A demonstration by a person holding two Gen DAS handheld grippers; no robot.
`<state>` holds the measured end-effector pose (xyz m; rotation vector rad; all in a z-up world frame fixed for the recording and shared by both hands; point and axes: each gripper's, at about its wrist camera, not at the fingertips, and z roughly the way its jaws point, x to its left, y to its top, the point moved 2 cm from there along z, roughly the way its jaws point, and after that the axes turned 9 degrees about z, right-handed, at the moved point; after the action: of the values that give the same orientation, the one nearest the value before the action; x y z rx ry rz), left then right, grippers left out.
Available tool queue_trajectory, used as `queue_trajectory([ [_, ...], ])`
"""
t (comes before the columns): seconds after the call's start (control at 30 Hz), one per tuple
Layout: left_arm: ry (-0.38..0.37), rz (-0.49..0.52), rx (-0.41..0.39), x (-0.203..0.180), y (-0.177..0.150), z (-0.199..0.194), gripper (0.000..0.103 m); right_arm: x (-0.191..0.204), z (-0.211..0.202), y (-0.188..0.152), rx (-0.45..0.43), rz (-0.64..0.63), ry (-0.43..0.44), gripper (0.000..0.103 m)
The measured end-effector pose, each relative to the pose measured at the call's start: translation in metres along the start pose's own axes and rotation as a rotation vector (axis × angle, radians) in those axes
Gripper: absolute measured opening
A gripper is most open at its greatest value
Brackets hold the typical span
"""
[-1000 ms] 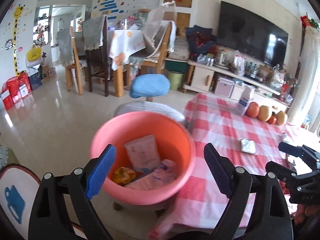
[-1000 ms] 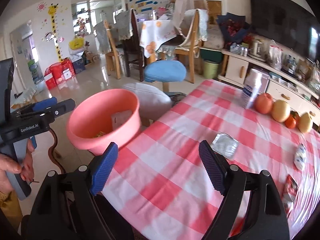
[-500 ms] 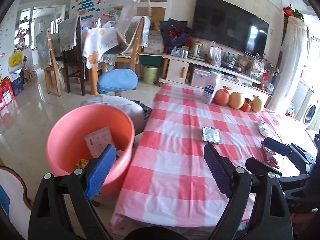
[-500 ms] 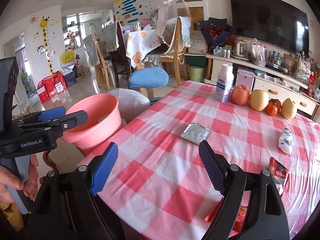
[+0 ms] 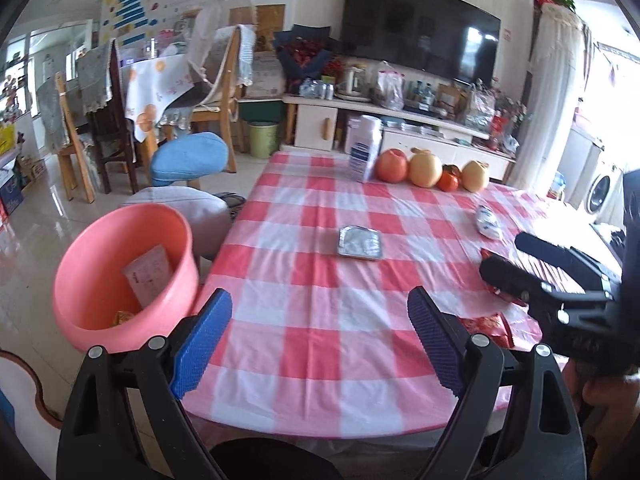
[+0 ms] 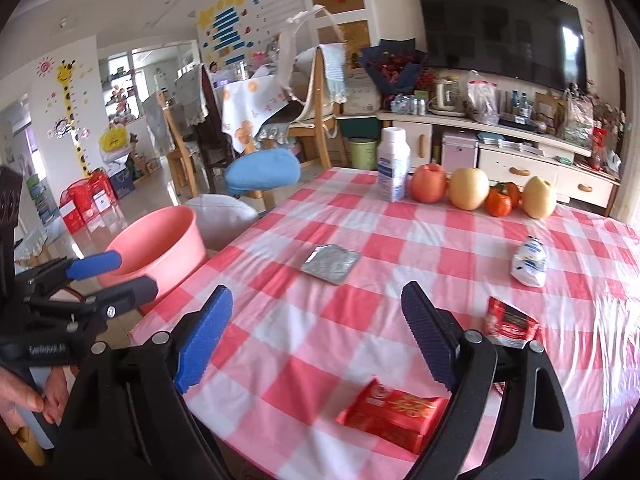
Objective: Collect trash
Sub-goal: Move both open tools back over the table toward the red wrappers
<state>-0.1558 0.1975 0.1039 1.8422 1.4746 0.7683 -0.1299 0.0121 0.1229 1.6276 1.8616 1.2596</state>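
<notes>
A pink basin (image 5: 120,280) with paper and wrappers inside stands left of the checked table (image 5: 304,280). On the cloth lie a silver foil packet (image 5: 360,243), a white-blue wrapper (image 5: 489,222) and a red wrapper (image 5: 486,326). My left gripper (image 5: 320,320) hangs open over the table's near edge, nothing between its fingers. My right gripper (image 6: 316,312) is opening, empty, above the red wrapper (image 6: 394,410). A second red packet (image 6: 508,322) lies right of it, the foil packet (image 6: 331,263) and basin (image 6: 160,244) beyond. The left gripper (image 6: 120,276) shows at the left.
A white carton (image 6: 394,164) and a row of fruit (image 6: 468,188) stand at the table's far edge. A blue stool (image 5: 188,158) and a grey stool (image 5: 188,210) sit beside the basin. Dining chairs and a TV cabinet (image 5: 400,120) lie beyond.
Both grippers have swung right, away from the basin and over the table. The basin has slid to the left of both views, and the red wrappers have come into sight.
</notes>
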Motion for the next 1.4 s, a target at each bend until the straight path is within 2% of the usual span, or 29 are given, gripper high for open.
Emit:
queue_trajectory([
  [0.37,-0.062,0.080,0.030,-0.048,0.001,0.007,0.089,-0.052,-0.019,0.003,-0.035,0.079,-0.033,0.087],
  [0.53,-0.099,0.131,0.050,-0.076,-0.002,0.012,0.089,-0.089,-0.027,0.008,-0.051,0.147,-0.063,0.087],
  [0.67,-0.119,0.166,0.068,-0.096,-0.006,0.019,0.089,-0.122,-0.026,0.007,-0.035,0.201,-0.122,0.087],
  [0.83,-0.147,0.176,0.104,-0.112,-0.011,0.032,0.089,-0.155,-0.021,0.000,0.006,0.270,-0.156,0.087],
  [1.0,-0.200,0.175,0.160,-0.133,-0.023,0.050,0.089,-0.182,-0.008,-0.009,0.081,0.329,-0.179,0.087],
  [1.2,-0.226,0.195,0.189,-0.150,-0.026,0.069,0.089,-0.184,0.004,-0.016,0.129,0.329,-0.173,0.087],
  [1.4,-0.168,0.147,0.155,-0.126,0.000,0.091,0.089,-0.177,0.018,-0.021,0.174,0.295,-0.186,0.087],
])
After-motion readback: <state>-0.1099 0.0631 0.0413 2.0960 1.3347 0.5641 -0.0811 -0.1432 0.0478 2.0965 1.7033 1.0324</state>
